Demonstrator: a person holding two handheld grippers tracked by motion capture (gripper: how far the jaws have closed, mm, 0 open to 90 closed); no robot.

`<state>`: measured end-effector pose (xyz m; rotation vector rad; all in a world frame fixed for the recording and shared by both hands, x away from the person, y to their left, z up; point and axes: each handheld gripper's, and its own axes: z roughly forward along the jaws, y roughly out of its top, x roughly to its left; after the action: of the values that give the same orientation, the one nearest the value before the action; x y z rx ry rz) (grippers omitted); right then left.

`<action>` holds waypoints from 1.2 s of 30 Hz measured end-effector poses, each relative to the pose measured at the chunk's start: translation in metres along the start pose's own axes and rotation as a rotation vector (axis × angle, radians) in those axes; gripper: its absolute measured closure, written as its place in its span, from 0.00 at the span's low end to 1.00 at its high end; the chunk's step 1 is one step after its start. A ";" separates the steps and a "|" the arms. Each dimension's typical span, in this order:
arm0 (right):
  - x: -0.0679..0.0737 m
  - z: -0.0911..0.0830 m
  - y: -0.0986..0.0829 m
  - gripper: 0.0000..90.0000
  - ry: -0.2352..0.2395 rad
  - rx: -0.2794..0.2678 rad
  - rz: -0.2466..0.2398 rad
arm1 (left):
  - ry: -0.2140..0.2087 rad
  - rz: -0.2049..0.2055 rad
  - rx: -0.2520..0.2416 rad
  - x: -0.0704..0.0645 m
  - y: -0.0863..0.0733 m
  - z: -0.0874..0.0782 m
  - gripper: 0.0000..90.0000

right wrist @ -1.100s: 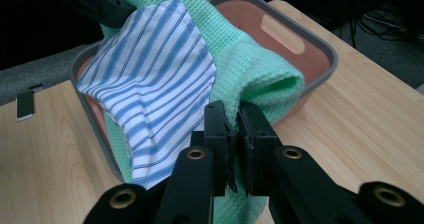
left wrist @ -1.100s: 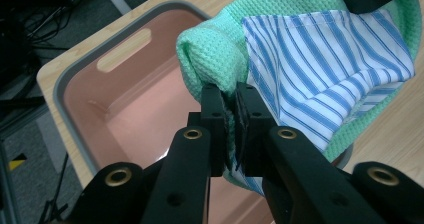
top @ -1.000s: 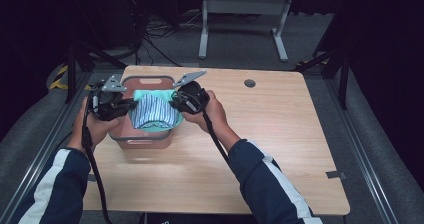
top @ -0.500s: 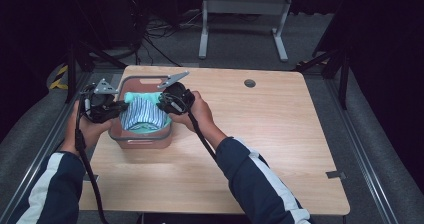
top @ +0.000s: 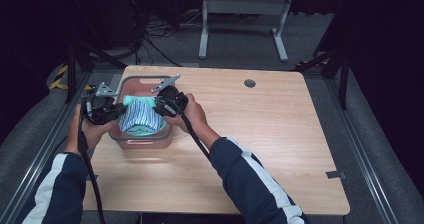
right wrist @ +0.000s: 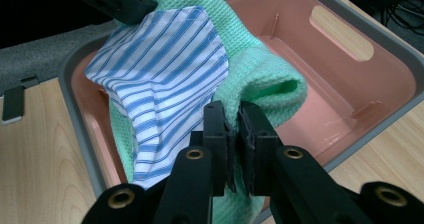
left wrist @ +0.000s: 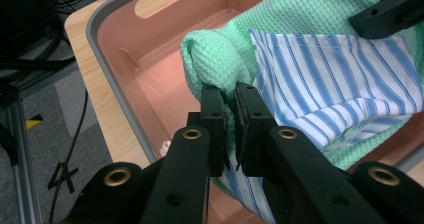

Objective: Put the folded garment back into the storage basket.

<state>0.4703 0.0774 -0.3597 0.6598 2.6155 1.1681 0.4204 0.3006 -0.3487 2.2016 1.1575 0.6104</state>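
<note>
Gripping the green towel [left wrist: 220, 59] and striped shirt [left wrist: 330, 79] bundle — left claw [left wrist: 229, 109] and right claw [right wrist: 235, 126] clamp opposite edges, pink bin [top: 142, 142] directly below.

The towel [left wrist: 300, 19] is green waffle-weave cloth, the shirt [left wrist: 340, 79] smooth striped cloth, the bin [right wrist: 345, 79] glossy pink plastic, the table [top: 260, 134] matt wood.

The far half of the pink bin [top: 150, 81] stays open from above. The bundled green cloth [left wrist: 300, 14] fills the near half. The table [top: 270, 134] right of the bin offers unobstructed passage.
</note>
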 end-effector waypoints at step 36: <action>-0.003 -0.006 -0.015 0.80 -0.034 0.045 -0.081 | -0.027 0.036 -0.034 -0.022 -0.008 0.000 0.79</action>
<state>0.4666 0.0633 -0.3671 0.5710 2.6208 1.0688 0.4046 0.2855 -0.3569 2.1997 1.0886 0.6090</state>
